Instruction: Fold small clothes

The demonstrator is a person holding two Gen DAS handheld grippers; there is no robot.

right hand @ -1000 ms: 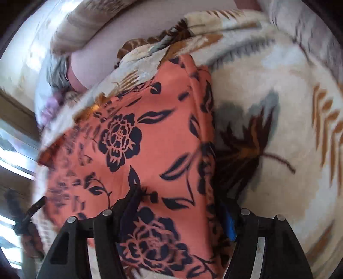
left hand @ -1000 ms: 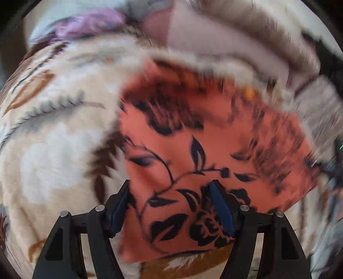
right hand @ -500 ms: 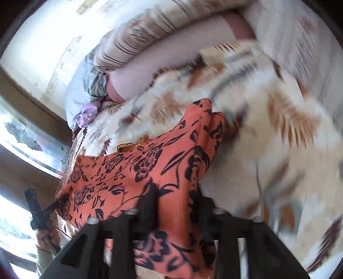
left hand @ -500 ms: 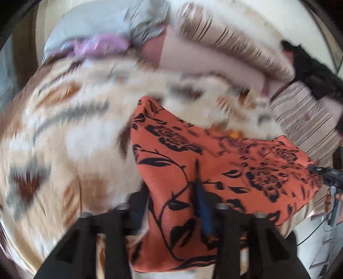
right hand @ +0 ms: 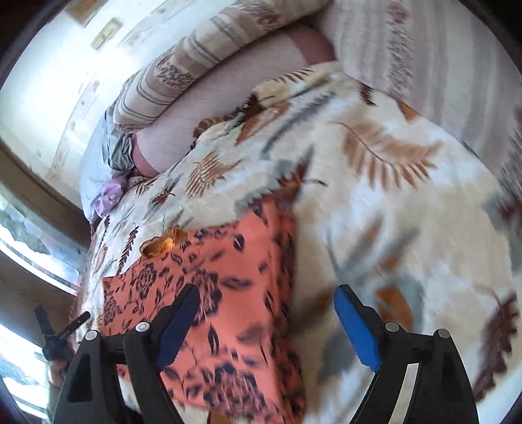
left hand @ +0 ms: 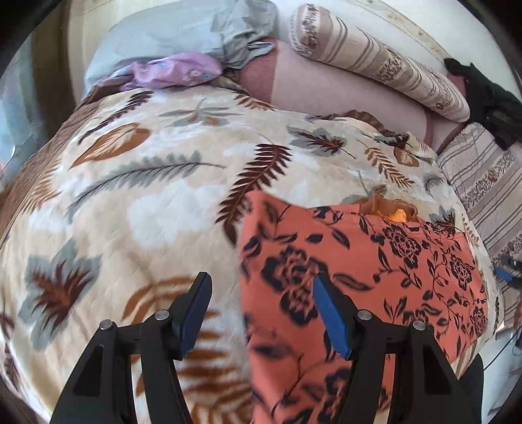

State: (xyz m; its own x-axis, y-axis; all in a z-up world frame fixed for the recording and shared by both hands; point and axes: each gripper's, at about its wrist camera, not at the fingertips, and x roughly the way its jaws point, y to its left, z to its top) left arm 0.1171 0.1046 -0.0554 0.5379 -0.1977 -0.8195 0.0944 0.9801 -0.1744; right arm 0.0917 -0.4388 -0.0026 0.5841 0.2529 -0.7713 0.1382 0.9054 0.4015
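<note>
An orange garment with black flowers (left hand: 359,270) lies flat on the leaf-patterned blanket (left hand: 146,202), with a small orange-brown cloth (left hand: 388,208) showing at its far edge. My left gripper (left hand: 261,313) is open and empty above the garment's left edge. In the right wrist view the garment (right hand: 222,283) lies lower left, and my right gripper (right hand: 267,329) is open and empty above its right edge.
A striped bolster (left hand: 375,62), a pink pillow (left hand: 332,94), a grey cloth (left hand: 195,29) and a lilac cloth (left hand: 176,70) lie at the head of the bed. A black item (left hand: 489,98) sits far right. A window (right hand: 29,248) is at left.
Both grippers held the garment's folded edge and carried it across. They have now opened and let it go, and it lies flat on the blanket.
</note>
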